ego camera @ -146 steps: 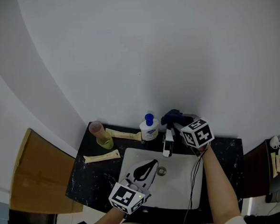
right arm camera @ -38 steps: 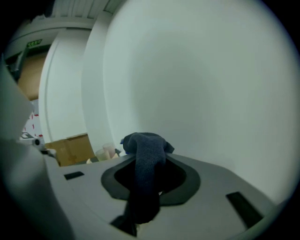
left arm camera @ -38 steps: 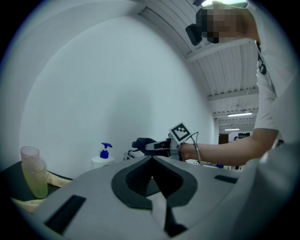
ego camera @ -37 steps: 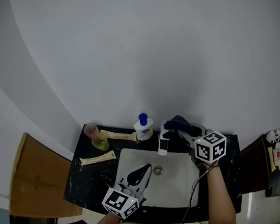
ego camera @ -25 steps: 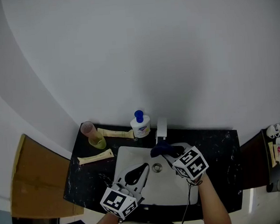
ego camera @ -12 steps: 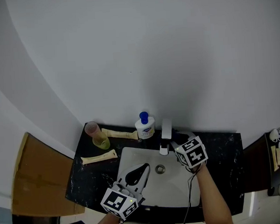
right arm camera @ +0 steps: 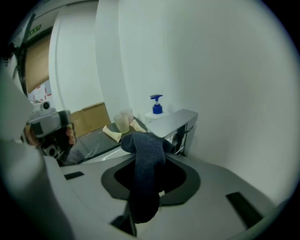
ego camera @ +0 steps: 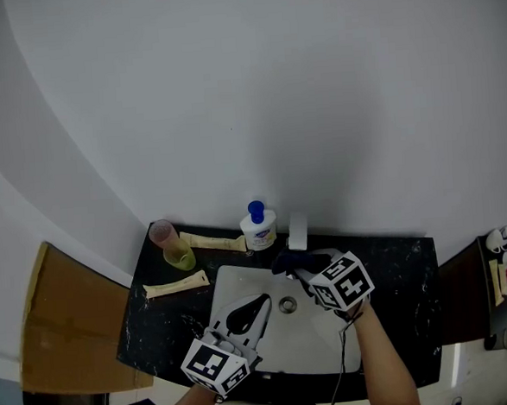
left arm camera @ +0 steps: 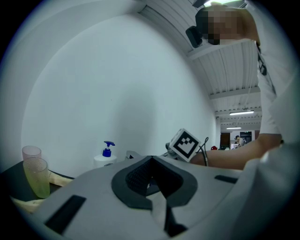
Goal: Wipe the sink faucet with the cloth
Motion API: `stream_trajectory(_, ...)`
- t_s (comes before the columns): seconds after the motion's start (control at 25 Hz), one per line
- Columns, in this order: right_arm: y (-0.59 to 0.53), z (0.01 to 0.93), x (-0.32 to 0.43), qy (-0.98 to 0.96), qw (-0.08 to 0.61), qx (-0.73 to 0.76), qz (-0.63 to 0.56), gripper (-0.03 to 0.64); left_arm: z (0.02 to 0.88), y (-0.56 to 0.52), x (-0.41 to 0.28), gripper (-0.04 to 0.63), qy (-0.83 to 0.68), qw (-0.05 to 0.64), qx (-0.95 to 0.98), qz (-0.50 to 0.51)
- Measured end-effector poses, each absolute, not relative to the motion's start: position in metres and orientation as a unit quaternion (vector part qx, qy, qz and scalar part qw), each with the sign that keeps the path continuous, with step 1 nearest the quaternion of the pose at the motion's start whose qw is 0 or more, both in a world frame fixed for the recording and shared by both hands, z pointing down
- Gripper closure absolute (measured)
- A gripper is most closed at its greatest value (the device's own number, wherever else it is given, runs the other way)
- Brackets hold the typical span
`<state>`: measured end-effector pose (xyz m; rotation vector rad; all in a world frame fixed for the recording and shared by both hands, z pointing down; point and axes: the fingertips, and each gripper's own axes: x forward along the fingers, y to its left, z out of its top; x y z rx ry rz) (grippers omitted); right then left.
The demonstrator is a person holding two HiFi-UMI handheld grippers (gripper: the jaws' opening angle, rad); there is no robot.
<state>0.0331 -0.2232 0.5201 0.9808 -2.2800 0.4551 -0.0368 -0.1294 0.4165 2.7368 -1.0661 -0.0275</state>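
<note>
1. R gripper [ego camera: 305, 270] has swung back. About 0.5 s ago it sat at the right side of the faucet [ego camera: 298, 230] w/ the cloth mostly hidden. Now the dark blue cloth [ego camera: 294, 262] is out front again, at the spout tip.
2. R jaws are clamped on the cloth. In the right gripper view it's pinched low between them, and the free end bunches up by the spout's near edge. Contact looks likely but isn't certain.
3. L gripper [ego camera: 273, 298] shows no real shift over the last 1.5 s. It hovers over the sink basin [ego camera: 242, 280], jaws together, nothing between.
4. Meaning: this reads as back-and-forth wipe strokes round the spout, so the task is prob. mid-way. The spout top and the side toward the pump bottle [ego camera: 257, 230] may still need passes.
</note>
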Motion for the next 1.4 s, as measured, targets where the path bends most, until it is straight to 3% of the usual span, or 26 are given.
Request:
stream_trajectory(0.2, -0.267, 0.518, 0.057, -0.836, 0.273, 0.445, 0.168, 0.514, 0.416, -0.130, -0.037, 0.597, -0.360, 0.101, 0.927, -0.009)
stream_trajectory(0.44, -0.222, 0.506, 0.050, -0.861, 0.236, 0.407, 0.191, 0.514, 0.416, -0.133, -0.043, 0.597, -0.361, 0.099, 0.927, -0.013)
stream_trajectory(0.68, -0.195, 0.520, 0.028, -0.872, 0.294, 0.333, 0.206, 0.514, 0.418, -0.136, -0.044, 0.597, -0.361, 0.101, 0.927, -0.010)
stream_trajectory(0.96, -0.266, 0.521, 0.063, -0.838, 0.254, 0.437, 0.205, 0.514, 0.414, -0.136, -0.037, 0.597, -0.354, 0.099, 0.930, -0.009)
stream_trajectory(1.2, -0.220, 0.507, 0.054, -0.868, 0.228, 0.381, 0.223, 0.514, 0.414, -0.142, -0.040, 0.597, -0.356, 0.098, 0.929, -0.010)
stream_trajectory(1.4, -0.187, 0.512, 0.031, -0.880, 0.279, 0.316, 0.218, 0.514, 0.414, -0.144, -0.039, 0.597, -0.359, 0.100, 0.928, -0.012)
